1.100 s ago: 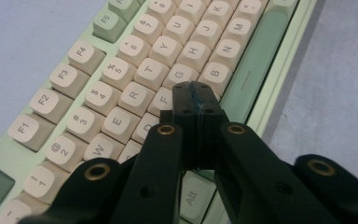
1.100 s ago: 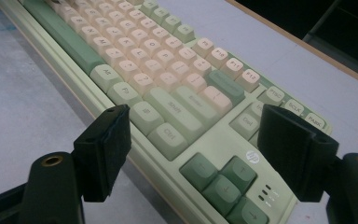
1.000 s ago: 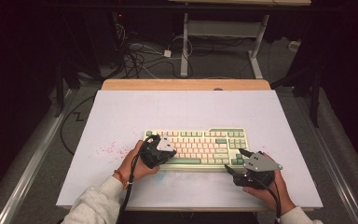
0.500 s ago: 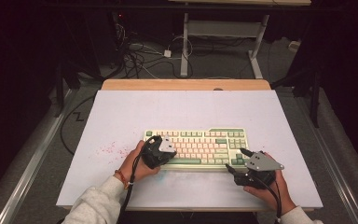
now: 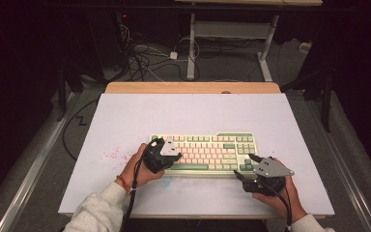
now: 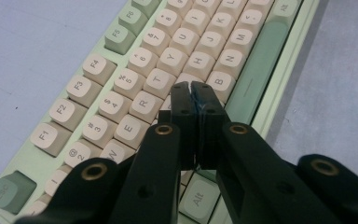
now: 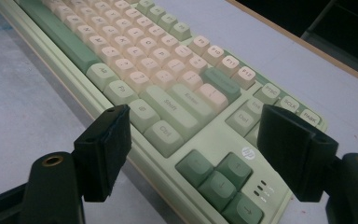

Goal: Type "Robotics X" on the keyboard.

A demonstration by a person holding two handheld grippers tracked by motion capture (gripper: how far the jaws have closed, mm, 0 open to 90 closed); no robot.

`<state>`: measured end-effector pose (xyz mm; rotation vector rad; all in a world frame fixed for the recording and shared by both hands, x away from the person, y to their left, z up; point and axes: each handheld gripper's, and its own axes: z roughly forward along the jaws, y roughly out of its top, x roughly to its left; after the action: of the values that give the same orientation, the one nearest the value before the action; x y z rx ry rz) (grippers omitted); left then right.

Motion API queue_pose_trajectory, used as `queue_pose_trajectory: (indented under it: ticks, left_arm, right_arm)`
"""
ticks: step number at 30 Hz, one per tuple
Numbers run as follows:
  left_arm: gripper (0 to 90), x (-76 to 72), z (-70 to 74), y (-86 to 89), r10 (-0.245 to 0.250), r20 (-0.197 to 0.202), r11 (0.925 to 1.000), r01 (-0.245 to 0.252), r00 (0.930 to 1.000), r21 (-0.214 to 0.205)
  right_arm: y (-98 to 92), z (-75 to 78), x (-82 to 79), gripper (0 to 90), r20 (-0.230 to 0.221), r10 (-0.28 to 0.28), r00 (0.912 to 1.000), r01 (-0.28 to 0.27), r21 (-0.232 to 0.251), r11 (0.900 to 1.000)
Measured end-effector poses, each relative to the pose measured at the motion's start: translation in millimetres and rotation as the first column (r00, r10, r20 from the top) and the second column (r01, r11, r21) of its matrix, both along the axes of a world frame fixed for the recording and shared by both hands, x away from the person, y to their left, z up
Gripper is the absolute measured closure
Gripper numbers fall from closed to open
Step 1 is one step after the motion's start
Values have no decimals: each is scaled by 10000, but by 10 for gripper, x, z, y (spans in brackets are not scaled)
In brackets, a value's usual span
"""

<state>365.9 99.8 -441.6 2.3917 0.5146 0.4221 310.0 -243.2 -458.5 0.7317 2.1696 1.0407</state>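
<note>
Standing by the table, I see the left gripper poised over the keyboard, which lies across the middle of the white table. Its jaws are pressed together with nothing between them, tips just over the G and V keys in the left gripper view. Compared with a second ago, it has barely shifted. Over at the keyboard's right end, the right gripper holds its earlier spot, jaws spread wide either side of the arrow keys.
</note>
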Motion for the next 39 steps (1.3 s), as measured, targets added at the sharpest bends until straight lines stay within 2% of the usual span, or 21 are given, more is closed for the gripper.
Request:
queue_pose_trajectory:
  ticks: [6,14,18,21,25,29,34,39]
  left_arm:
    - [851,-22,23,34,74,206,10000,-73,9998,-54]
    - [793,-79,59,150,283,765,9994,-267,9967,-224]
    - [717,-131,64,205,308,1151,9990,-270,9929,-344]
    - [644,-152,75,264,424,1182,9971,-346,9921,-675]
    - [494,-198,88,340,887,1532,9931,-755,9842,-895]
    - [373,-229,83,410,1059,1785,9919,-912,9782,-890]
    - [315,-253,62,486,1259,1901,9889,-1079,9737,-1021]
    - [269,-277,11,563,1400,1986,9879,-1234,9700,-937]
  right_arm:
    - [-5,10,-2,262,-41,-4,10000,4,34,10000]
    - [-32,34,-1,262,-24,-123,9999,123,146,9998]
    - [-37,44,-6,261,-12,-17,10000,17,281,9996]
    - [-43,49,-1,261,-33,-63,10000,64,289,9996]
    - [-48,54,-1,260,-46,-96,9999,98,317,9994]
    - [-53,60,3,259,-82,-101,9999,103,366,9993]
    - [-51,56,11,259,-161,-115,9998,122,430,9990]
    - [-42,56,6,259,-167,-87,9998,93,411,9991]
